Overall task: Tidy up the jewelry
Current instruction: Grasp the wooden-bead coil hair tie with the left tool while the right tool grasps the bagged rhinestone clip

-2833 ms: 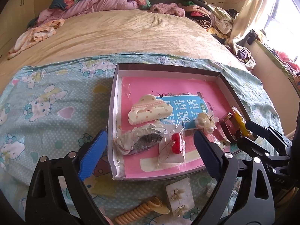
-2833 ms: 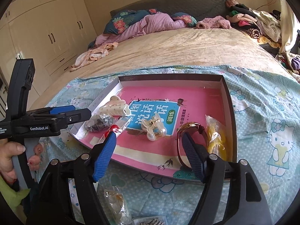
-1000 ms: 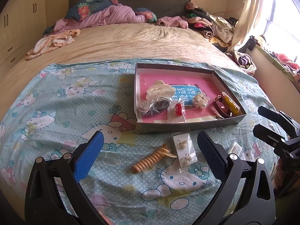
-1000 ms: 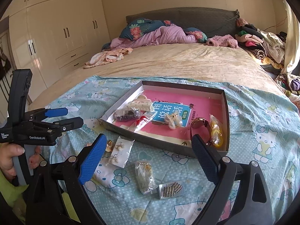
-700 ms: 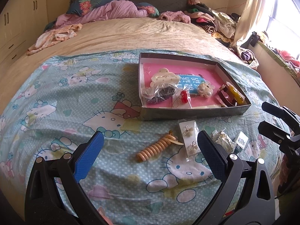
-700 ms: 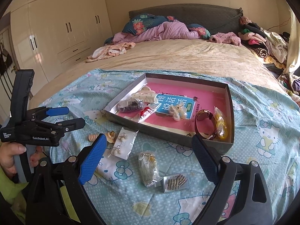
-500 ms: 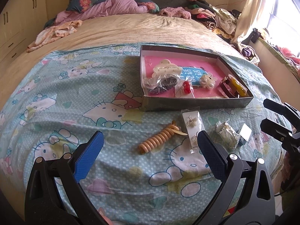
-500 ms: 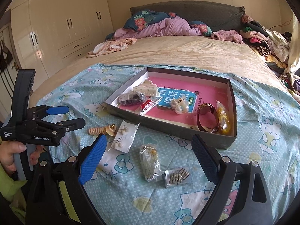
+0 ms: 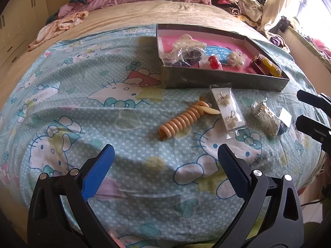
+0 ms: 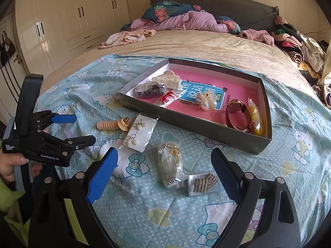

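Observation:
A shallow dark box (image 9: pixel 223 80) (image 10: pixel 186 124) with a pink floor lies on the bed and holds a cream hair claw (image 10: pixel 168 80), bagged beads, a red charm (image 10: pixel 167 98), a pearl clip (image 10: pixel 206 101), a brown bangle (image 10: pixel 238 114) and a yellow piece. In front of it lie a peach spiral hair tie (image 9: pixel 182 122) (image 10: pixel 111 125), an earring card (image 9: pixel 228 108) (image 10: pixel 140 133), a bagged gold piece (image 9: pixel 265 118) (image 10: pixel 170 162) and a small rhinestone box (image 10: pixel 203 184). My left gripper (image 9: pixel 163 165) and right gripper (image 10: pixel 164 171) are open and empty, above the near sheet.
A Hello Kitty sheet (image 9: pixel 72 95) covers the bed's near half. Pillows and a purple quilt (image 10: pixel 186 20) lie at the headboard. Clothes (image 10: pixel 298 41) pile at the far right. Wardrobes (image 10: pixel 68 18) stand at the left. The bed's front edge is close below both grippers.
Both grippers have pulled back from over the box toward the bed's front edge, bringing the loose items in front of the box into view. Both stay open and empty.

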### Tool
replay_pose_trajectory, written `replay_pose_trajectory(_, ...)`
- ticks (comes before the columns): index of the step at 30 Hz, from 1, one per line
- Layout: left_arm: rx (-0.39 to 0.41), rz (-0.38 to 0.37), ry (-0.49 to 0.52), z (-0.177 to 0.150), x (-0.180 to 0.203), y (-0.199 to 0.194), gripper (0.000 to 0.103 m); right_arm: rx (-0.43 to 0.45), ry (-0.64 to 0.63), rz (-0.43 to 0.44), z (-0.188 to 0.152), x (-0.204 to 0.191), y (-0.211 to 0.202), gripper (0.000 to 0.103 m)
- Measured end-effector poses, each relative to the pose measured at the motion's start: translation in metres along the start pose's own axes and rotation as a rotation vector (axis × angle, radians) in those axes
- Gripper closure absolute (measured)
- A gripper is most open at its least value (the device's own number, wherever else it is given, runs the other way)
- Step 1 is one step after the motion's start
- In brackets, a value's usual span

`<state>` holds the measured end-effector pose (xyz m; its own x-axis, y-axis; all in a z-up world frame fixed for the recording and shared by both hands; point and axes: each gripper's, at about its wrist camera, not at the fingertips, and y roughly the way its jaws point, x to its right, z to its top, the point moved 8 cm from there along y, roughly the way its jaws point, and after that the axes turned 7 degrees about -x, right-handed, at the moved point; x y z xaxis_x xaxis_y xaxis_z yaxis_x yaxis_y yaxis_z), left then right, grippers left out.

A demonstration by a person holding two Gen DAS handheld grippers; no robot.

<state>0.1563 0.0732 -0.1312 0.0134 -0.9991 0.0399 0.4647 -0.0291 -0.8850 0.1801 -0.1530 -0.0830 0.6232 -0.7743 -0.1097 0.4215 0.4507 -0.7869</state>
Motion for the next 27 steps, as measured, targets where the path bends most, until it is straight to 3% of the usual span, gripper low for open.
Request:
replay_pose_trajectory(6, -0.003, 0.021, 0.008, -0.003, -0.004, 0.006, 0.01, -0.037, -0.015, 0.015, -0.007, -0.006, 0.012, 0.019)
replay_pose_trajectory(11, 0.018, 0.043, 0.04, 0.007, -0.004, 0.008, 0.01, -0.071, -0.02, 0.021, -0.012, -0.007, 0.026, 0.031)
replay_pose_trajectory(15, 0.016, 0.027, 0.05, 0.015, -0.002, 0.013, 0.01, -0.1, -0.015, 0.002, -0.016, -0.002, 0.039, 0.035)
replay_pose_trajectory(27, -0.013, 0.02, 0.122, 0.029, 0.009, 0.03, 0.03, -0.126, -0.051, -0.018, -0.015, 0.007, 0.069, 0.056)
